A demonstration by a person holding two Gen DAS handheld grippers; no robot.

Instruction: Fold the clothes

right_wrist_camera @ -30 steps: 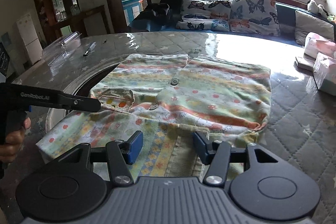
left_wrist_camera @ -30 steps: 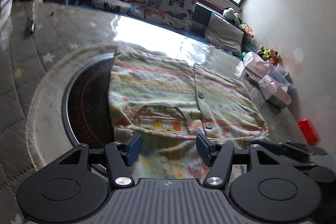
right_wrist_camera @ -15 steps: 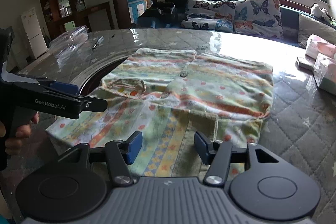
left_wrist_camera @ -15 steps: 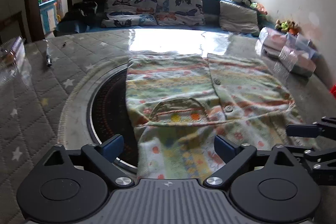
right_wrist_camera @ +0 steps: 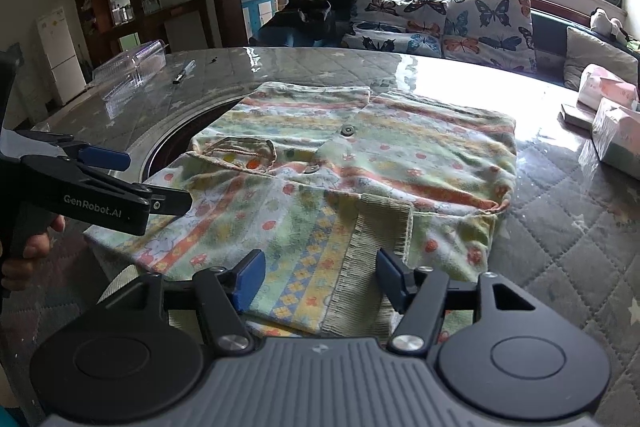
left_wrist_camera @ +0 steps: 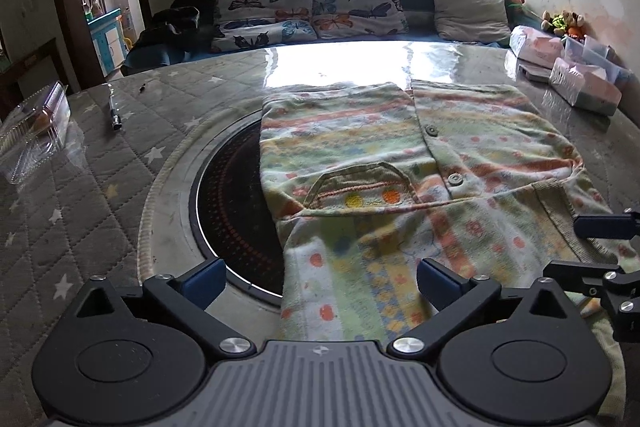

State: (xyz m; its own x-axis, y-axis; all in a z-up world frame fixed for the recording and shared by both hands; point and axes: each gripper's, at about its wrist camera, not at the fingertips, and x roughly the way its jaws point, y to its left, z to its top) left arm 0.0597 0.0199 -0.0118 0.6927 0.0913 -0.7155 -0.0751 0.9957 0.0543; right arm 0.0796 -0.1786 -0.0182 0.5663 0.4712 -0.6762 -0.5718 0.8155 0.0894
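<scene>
A pastel patterned child's garment (left_wrist_camera: pixel 384 163) with buttons and a small pocket lies partly folded on the round table; it also shows in the right wrist view (right_wrist_camera: pixel 360 163). My left gripper (left_wrist_camera: pixel 318 281) is open wide and empty, just above the garment's near edge. My right gripper (right_wrist_camera: pixel 320 273) is open and empty over the near hem with its ribbed cuff (right_wrist_camera: pixel 368 259). The right gripper shows at the right edge of the left wrist view (left_wrist_camera: pixel 600 247); the left gripper shows at the left of the right wrist view (right_wrist_camera: pixel 120 183).
The quilted table cover (left_wrist_camera: pixel 80 187) has a dark round inset (left_wrist_camera: pixel 236 203) under the garment's left side. A clear plastic box (left_wrist_camera: pixel 32 131) and a pen (left_wrist_camera: pixel 114 111) lie at the left. Tissue packs (left_wrist_camera: pixel 580 87) sit at the right. A sofa with cushions (left_wrist_camera: pixel 340 7) is behind.
My left gripper opened wide and pulled back level with the table. My right gripper stayed open and drew back slightly. The garment's lower part now lies flat.
</scene>
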